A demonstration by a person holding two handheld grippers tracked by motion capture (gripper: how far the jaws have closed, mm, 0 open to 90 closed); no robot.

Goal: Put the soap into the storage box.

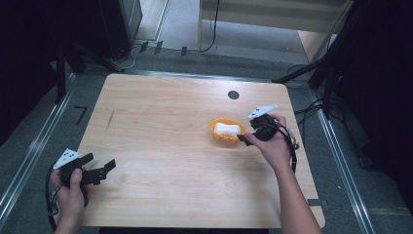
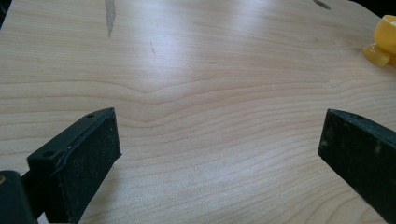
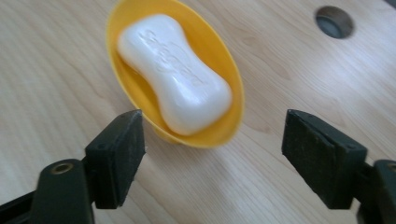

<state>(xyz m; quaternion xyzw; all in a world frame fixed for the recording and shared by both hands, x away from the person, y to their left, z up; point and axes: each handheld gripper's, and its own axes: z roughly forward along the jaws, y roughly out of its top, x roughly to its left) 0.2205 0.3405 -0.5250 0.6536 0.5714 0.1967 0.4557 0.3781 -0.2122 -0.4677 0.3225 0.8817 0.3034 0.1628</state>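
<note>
A white bar of soap (image 3: 175,72) lies in a yellow oval dish (image 3: 126,84) on the wooden table, right of centre in the high view, where the dish (image 1: 216,134) holds the soap (image 1: 228,128). My right gripper (image 3: 215,154) is open just short of the dish's near end, with nothing between its jaws; in the high view this gripper (image 1: 248,131) is at the dish's right side. My left gripper (image 1: 100,163) is open over the table's front left corner, far from the dish. Its own view shows the left gripper (image 2: 219,154) over bare wood, with the dish (image 2: 383,42) at the right edge.
A round cable hole (image 1: 233,94) sits in the tabletop (image 1: 160,122) behind the dish, also seen as the hole (image 3: 334,21) in the right gripper view. A dark streak (image 1: 110,119) marks the wood at the left. Dark stands and cables surround the table.
</note>
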